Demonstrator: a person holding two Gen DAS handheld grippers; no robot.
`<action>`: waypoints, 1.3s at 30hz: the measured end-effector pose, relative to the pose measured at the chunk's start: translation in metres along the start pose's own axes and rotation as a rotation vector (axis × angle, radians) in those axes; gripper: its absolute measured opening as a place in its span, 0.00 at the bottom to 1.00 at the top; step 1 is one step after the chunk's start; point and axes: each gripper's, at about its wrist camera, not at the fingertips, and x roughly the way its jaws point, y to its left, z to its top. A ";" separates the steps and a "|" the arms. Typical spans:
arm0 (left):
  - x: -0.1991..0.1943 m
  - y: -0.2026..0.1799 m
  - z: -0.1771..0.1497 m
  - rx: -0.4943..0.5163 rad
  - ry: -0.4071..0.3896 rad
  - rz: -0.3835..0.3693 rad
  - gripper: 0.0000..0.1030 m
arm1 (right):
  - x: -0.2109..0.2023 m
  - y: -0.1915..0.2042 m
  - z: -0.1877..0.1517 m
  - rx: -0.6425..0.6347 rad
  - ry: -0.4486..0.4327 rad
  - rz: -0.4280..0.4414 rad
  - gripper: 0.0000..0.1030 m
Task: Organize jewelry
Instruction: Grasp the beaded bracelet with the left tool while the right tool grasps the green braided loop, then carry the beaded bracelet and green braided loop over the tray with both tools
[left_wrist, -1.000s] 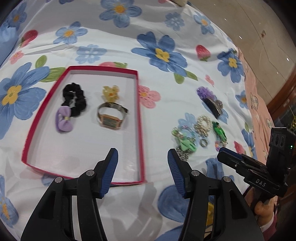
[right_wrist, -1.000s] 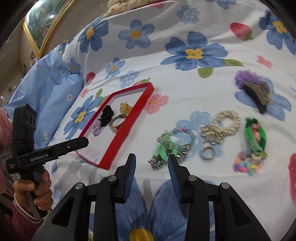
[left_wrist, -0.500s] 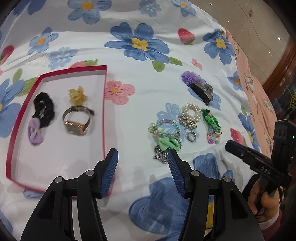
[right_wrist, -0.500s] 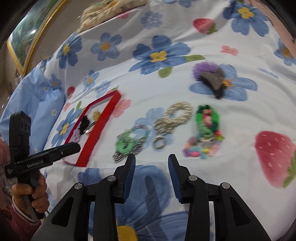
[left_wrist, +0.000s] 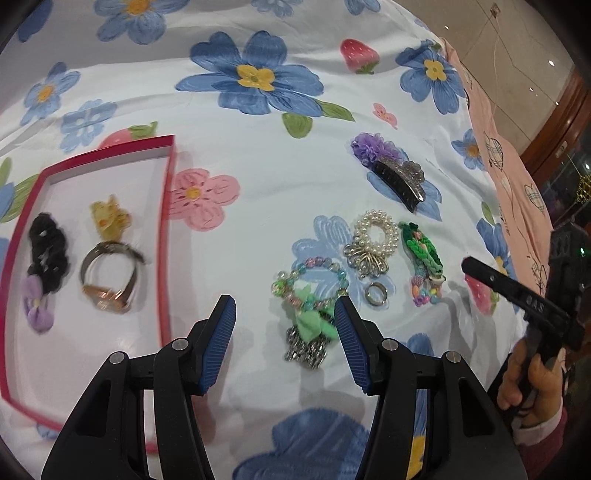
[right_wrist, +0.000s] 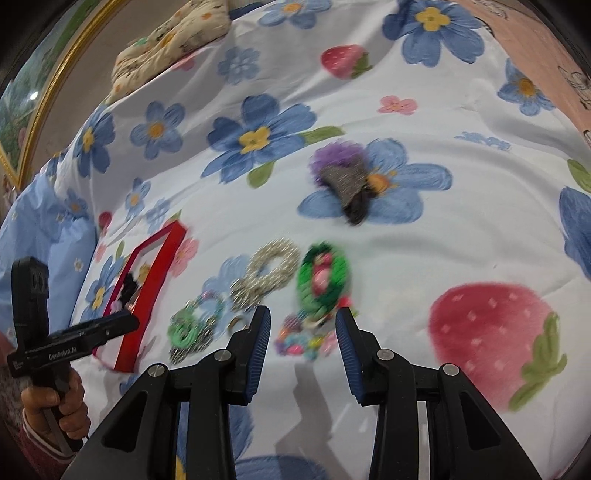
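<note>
Loose jewellery lies on the flowered bedspread: a beaded bracelet with a green bow (left_wrist: 308, 295), a pearl scrunchie (left_wrist: 376, 232), a small ring (left_wrist: 376, 294), a green braided bracelet (left_wrist: 423, 251) and a purple-flower hair claw (left_wrist: 395, 173). My left gripper (left_wrist: 284, 325) hovers open just above the green-bow bracelet. In the right wrist view my right gripper (right_wrist: 301, 328) is open over the bead tail of the green braided bracelet (right_wrist: 323, 277). A red-rimmed tray (left_wrist: 166, 221) at the left holds a watch (left_wrist: 110, 277), a black scrunchie (left_wrist: 48, 254), a purple bow (left_wrist: 37, 306) and a yellow clip (left_wrist: 110, 218).
A hand holds the right gripper's handle (left_wrist: 524, 306) at the right edge of the left wrist view. Pink cloth (left_wrist: 517, 166) borders the bedspread on the right. A patterned pillow (right_wrist: 173, 40) and a gold picture frame (right_wrist: 48, 92) lie beyond the bed.
Both grippers have travelled to the right over the bedspread, away from the tray and toward the loose jewellery. The tray has slid to the left in both views. Neither gripper's jaws have visibly changed.
</note>
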 end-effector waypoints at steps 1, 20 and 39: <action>0.004 -0.001 0.003 0.005 0.004 0.002 0.53 | 0.004 -0.005 0.004 0.017 0.006 0.004 0.35; 0.078 -0.030 0.020 0.197 0.130 0.007 0.12 | 0.058 -0.019 0.023 0.068 0.115 0.034 0.12; -0.004 -0.018 0.018 0.124 -0.043 -0.064 0.06 | 0.017 0.033 0.021 -0.011 0.007 0.120 0.10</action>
